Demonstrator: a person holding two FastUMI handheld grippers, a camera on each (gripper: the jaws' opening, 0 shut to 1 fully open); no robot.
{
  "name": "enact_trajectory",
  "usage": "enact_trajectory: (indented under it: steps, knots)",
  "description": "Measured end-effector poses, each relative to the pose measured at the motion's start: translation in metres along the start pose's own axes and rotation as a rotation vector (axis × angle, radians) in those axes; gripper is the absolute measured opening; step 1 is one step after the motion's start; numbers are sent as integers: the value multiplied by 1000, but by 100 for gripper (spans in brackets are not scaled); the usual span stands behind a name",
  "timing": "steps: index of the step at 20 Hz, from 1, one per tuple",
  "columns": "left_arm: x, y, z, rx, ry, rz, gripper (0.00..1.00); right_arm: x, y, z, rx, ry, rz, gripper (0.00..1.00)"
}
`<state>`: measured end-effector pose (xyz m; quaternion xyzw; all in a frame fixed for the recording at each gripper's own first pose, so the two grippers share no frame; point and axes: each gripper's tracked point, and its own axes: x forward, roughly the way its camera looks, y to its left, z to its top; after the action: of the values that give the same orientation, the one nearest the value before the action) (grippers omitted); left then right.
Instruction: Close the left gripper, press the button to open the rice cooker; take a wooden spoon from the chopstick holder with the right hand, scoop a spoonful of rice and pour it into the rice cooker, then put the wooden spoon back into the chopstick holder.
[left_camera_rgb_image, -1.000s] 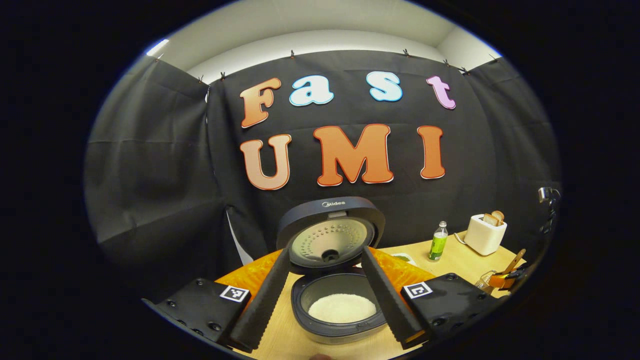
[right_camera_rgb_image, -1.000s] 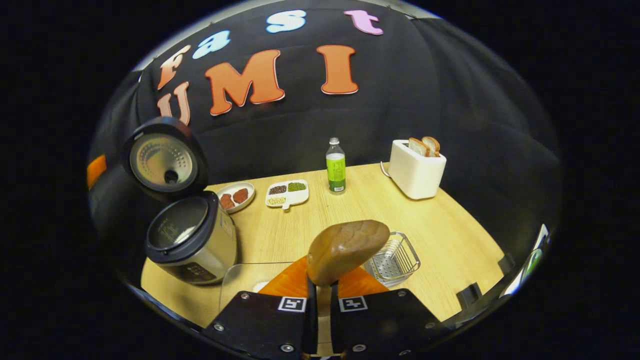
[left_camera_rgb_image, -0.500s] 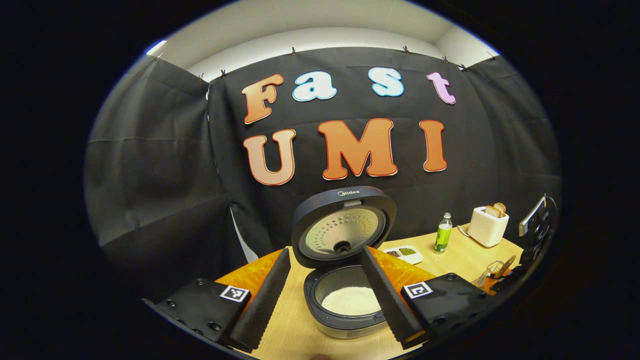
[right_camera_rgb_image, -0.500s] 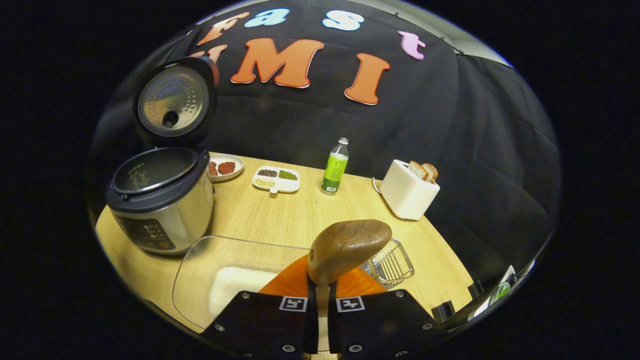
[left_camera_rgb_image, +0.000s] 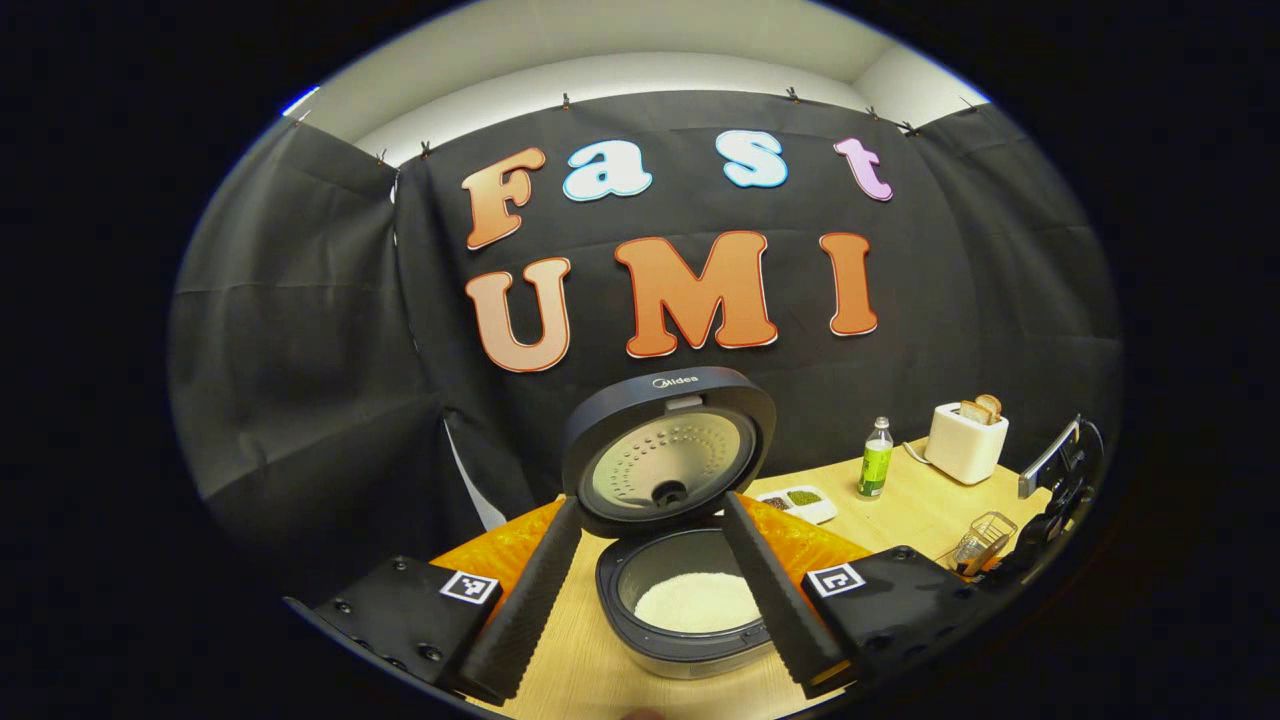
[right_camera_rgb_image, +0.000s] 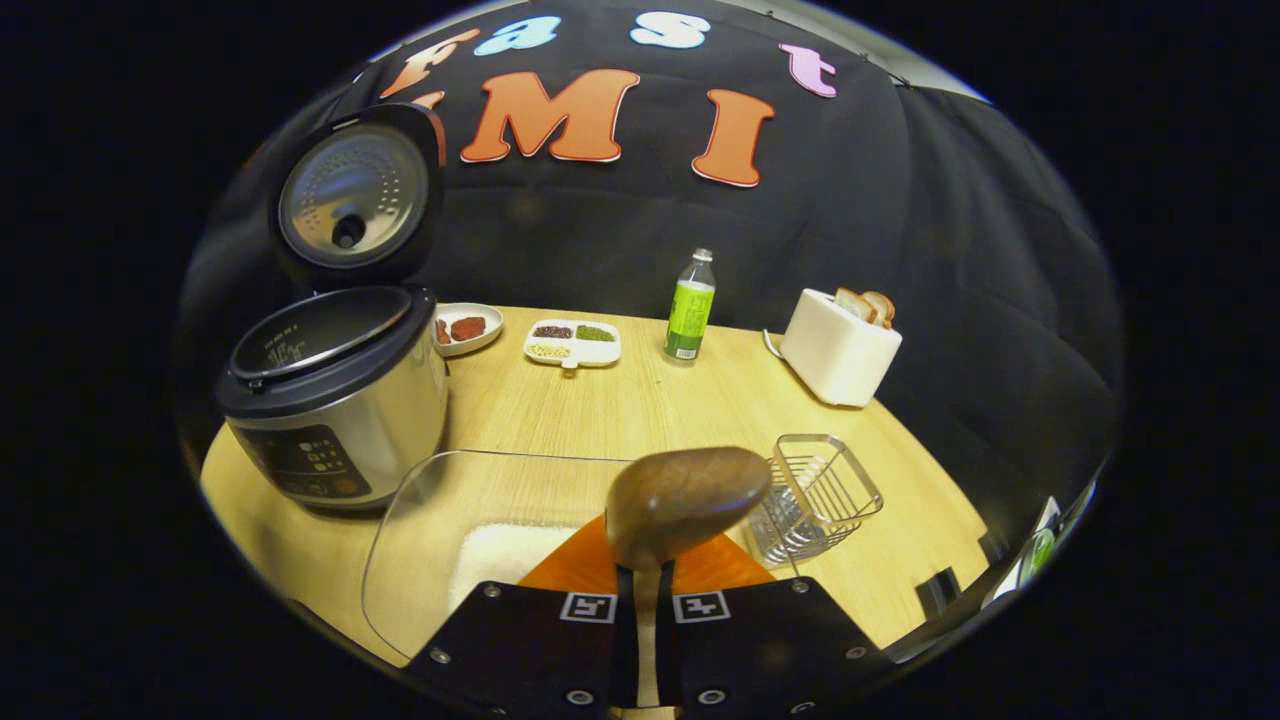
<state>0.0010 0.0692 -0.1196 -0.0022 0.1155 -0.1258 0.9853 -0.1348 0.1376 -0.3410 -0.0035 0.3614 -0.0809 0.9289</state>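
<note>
Table (right_camera_rgb_image: 640, 410): pale wood-grain top with a curved near edge; bare room lies in the middle, between the cooker and the toaster.
Rice cooker (right_camera_rgb_image: 335, 400): round brushed-metal body with a dark rim, standing at the table's left; its lid (right_camera_rgb_image: 355, 195) stands upright and open, the perforated metal inner plate facing forward. In the left gripper view the pot (left_camera_rgb_image: 695, 600) holds a flat bed of white rice.
Rice container (right_camera_rgb_image: 480, 530): clear, rounded-corner tub at the near edge, just right of the cooker, with white rice in it.
Toaster (right_camera_rgb_image: 840, 345): smooth white box at the far right, two bread slices standing in it.
Chopstick holder (right_camera_rgb_image: 815, 495): open wire basket, just right of the spoon's bowl.
Wooden spoon (right_camera_rgb_image: 685, 500): smooth brown oval bowl, above the container's right end; the handle runs straight back between the fingers, bowl pointing away.
Right gripper (right_camera_rgb_image: 645, 600): clamped on the spoon's handle.
Left gripper (left_camera_rgb_image: 650, 590): fingers spread wide, flanking the open cooker, apart from it.
Bottle (right_camera_rgb_image: 690, 305): upright, green label, at the far edge.
Divided dish (right_camera_rgb_image: 573, 343): white, holding grains, beside a small plate (right_camera_rgb_image: 465, 328).
</note>
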Motion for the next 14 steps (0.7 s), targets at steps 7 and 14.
enact_trajectory:
  steps: [7, 14]
  knots:
    - [5, 2, -4, -6, 7, -8, 96, -9, 40, -4, 153, 42, 145, 6]
    - [8, 9, -12, -21, 26, 1, 96, 0, 51, -7, 355, 98, 232, 6]
